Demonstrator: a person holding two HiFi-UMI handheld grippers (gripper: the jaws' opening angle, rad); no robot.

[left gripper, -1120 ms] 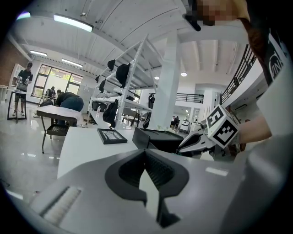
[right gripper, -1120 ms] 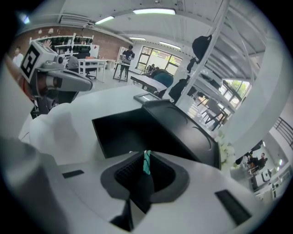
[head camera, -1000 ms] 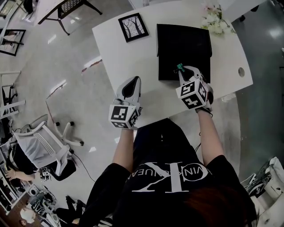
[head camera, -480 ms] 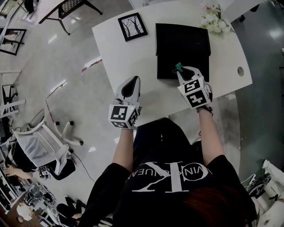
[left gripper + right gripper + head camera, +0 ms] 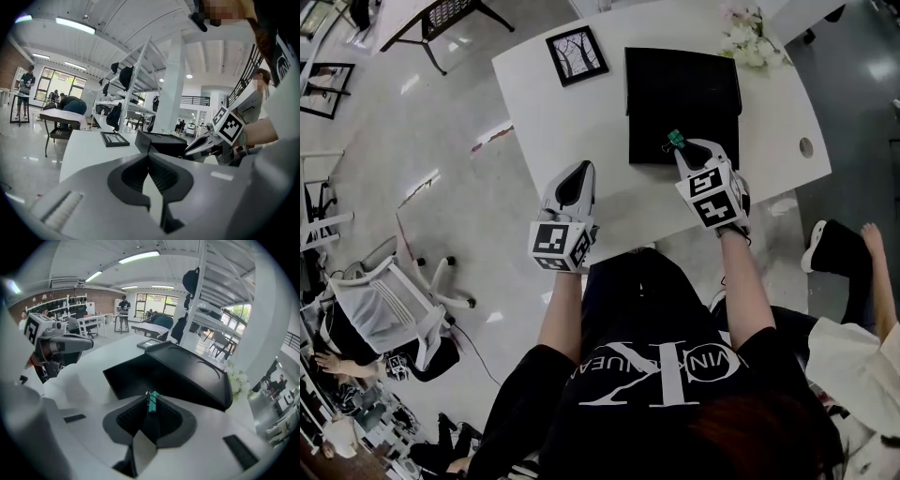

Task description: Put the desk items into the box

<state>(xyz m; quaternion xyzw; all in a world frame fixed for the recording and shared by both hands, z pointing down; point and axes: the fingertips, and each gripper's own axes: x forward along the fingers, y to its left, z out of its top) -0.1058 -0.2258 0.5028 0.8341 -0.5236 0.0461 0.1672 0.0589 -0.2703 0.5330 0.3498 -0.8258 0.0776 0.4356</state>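
Observation:
A black open box [image 5: 682,94] lies on the white desk [image 5: 581,131]; its raised lid [image 5: 197,373] shows in the right gripper view. My right gripper [image 5: 679,143] hovers over the box's near edge, shut on a small green binder clip [image 5: 151,401], seen too as the clip [image 5: 676,140] in the head view. My left gripper [image 5: 573,184] is shut and empty over the desk's near edge, left of the box. A black-framed picture [image 5: 577,55] lies flat at the desk's far left. White flowers [image 5: 746,39] stand at the far right corner.
The desk has a round cable hole [image 5: 806,147] at its right end. Another person's legs and black shoe [image 5: 827,246] are on the floor to the right. A white office chair [image 5: 389,305] stands at the left, with more desks behind.
My right gripper with the clip has edged slightly forward over the box edge. Another person's legs have come into view at the right. The left gripper has stayed put.

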